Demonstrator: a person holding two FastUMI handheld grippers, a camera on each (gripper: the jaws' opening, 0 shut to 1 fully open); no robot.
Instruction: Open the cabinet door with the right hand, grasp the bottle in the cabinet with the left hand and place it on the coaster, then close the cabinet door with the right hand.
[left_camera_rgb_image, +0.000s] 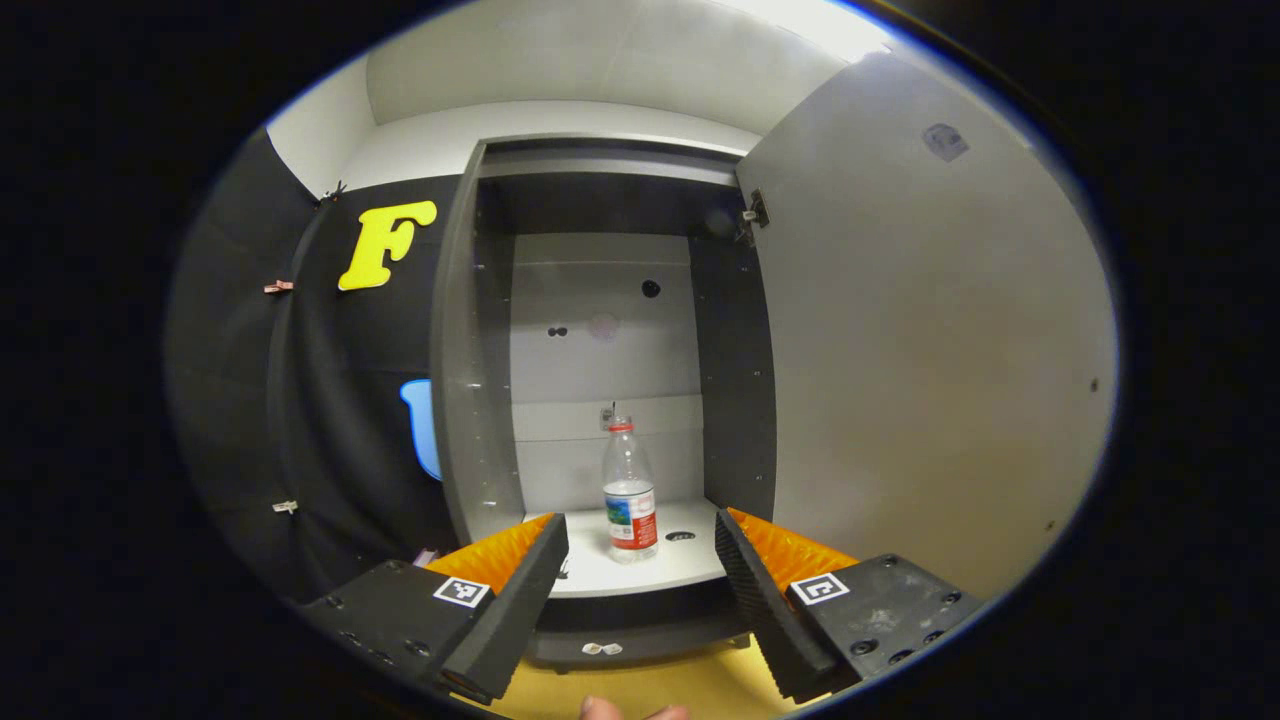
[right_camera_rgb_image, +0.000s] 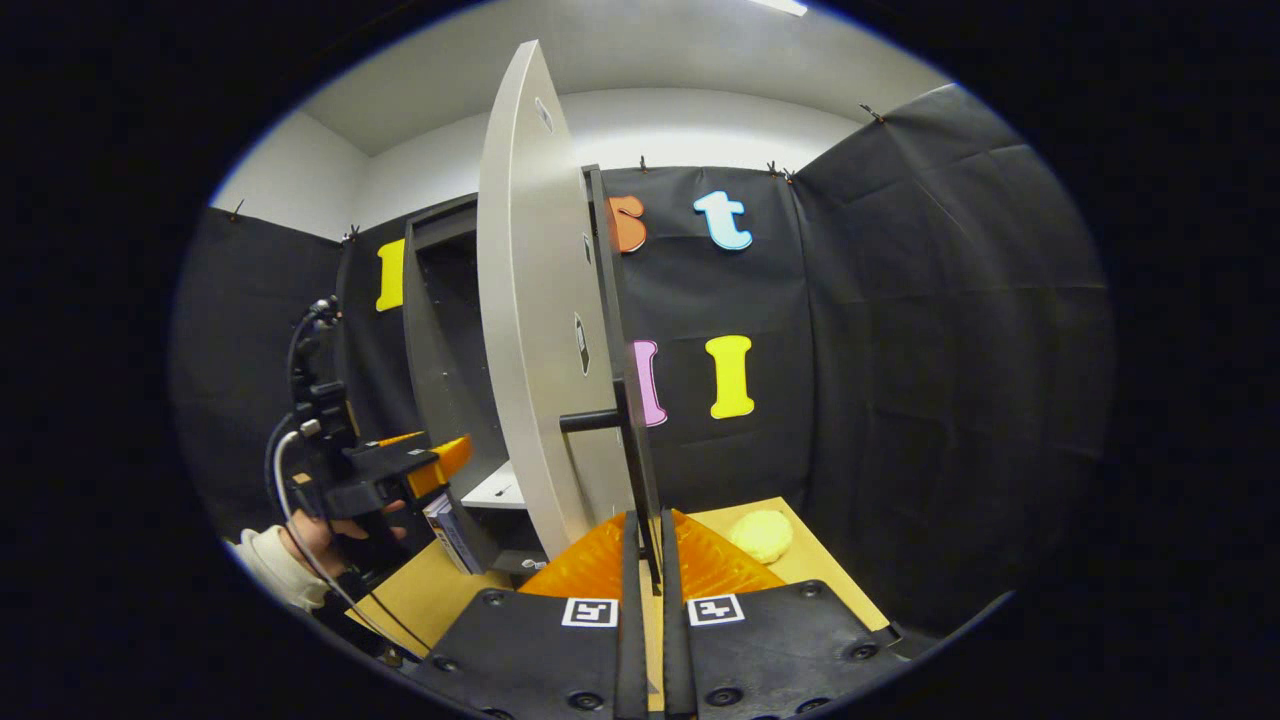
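The cabinet (left_camera_rgb_image: 600, 330) stands open on the wooden table (right_camera_rgb_image: 820, 560), its tall door (left_camera_rgb_image: 930, 340) swung out to the right in the left gripper view and seen nearly edge-on in the right gripper view. Inside, on the pale bottom shelf (left_camera_rgb_image: 640, 575), the bottle (left_camera_rgb_image: 629, 492) stands upright near the middle, a clear one with a red cap and a label around its lower half (nothing touches it). The left gripper (left_camera_rgb_image: 640, 560) hovers in front of the shelf with its fingers spread wide, the bottle showing between them but farther in. The right gripper (right_camera_rgb_image: 648, 560) has its fingers drawn close together on the dark handle (right_camera_rgb_image: 640, 470) at the door's edge. A small yellow coaster (right_camera_rgb_image: 762, 535) lies on the table, just right of the door.
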